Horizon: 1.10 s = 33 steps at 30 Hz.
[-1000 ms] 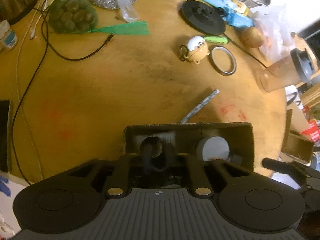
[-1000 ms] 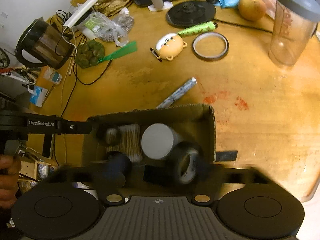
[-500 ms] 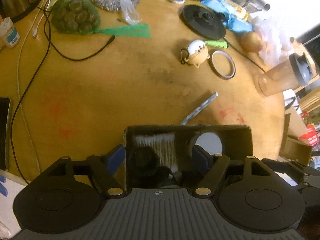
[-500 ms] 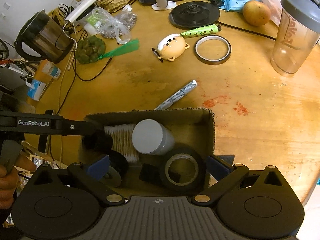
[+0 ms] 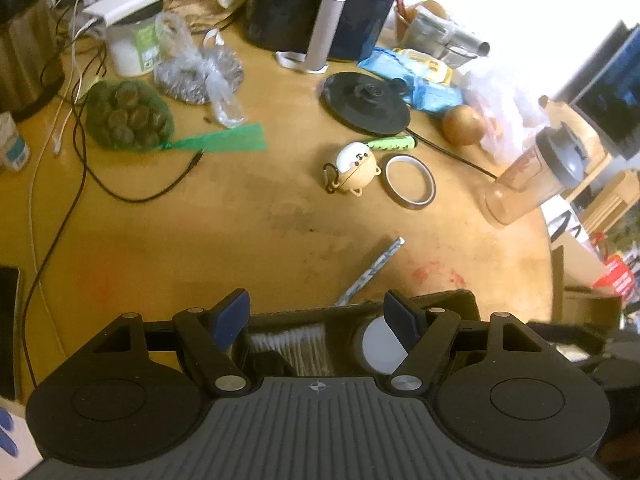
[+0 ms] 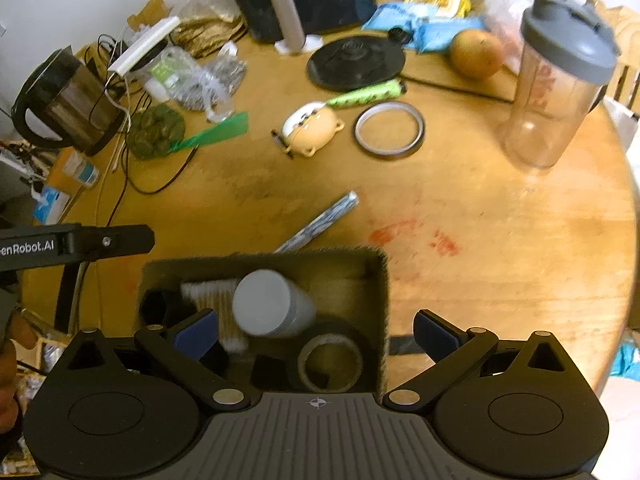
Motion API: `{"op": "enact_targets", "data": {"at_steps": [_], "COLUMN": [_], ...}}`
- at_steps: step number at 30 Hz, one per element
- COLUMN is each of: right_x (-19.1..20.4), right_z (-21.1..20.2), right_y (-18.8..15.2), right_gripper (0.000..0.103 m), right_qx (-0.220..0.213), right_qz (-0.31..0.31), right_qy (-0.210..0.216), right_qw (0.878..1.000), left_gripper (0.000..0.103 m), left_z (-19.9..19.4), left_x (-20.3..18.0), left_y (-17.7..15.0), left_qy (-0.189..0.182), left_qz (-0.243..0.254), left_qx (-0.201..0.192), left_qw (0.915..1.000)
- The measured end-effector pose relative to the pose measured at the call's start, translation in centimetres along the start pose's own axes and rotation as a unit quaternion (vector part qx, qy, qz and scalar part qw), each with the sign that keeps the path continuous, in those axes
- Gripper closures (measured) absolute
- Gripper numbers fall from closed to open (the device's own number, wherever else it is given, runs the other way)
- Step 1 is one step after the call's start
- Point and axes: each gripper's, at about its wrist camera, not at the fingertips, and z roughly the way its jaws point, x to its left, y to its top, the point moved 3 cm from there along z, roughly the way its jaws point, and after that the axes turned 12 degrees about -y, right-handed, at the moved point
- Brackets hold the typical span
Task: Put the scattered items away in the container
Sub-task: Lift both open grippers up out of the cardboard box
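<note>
Cardboard container [image 6: 264,264], part-filled, near edge of bench [image 6: 500,240].
Holds grey canister [image 6: 272,304], tape roll [image 6: 330,362], swabs; both grippers over it, left gripper [image 5: 316,316] just opened, right gripper [image 6: 316,334] wide, nothing held. Beyond container: striped pen [image 6: 320,222], toy [image 6: 310,130], tape ring [image 6: 388,130].

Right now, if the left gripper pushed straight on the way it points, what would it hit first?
Most likely the cardboard box contents: the left gripper has open, empty jaws above the cotton swabs and the white-capped bottle. Which comes first is unclear; depth is hard to judge.
</note>
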Motion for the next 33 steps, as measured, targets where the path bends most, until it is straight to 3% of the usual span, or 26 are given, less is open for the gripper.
{"op": "enact_targets", "data": {"at_steps": [13,33], "right_x": [-1.0,0.7], "right_z": [-1.5,-0.4], "right_y": [0.2,1.1], "right_gripper": [0.0,0.0], "right_qx": [-0.083,-0.058], "right_qz": [-0.043,-0.095], "right_qy": [-0.035,-0.013], "right_qw": [0.995,0.994], "left_gripper": [0.03,0.03], "left_z": [0.4,-0.8], "left_x": [-0.9,-0.2], "left_y": [-0.1,-0.8], "left_qy": [0.009,0.018], "left_qz": [0.025,0.008], "left_qx": [0.007,-0.007], "left_qw": [0.9996,0.9998]}}
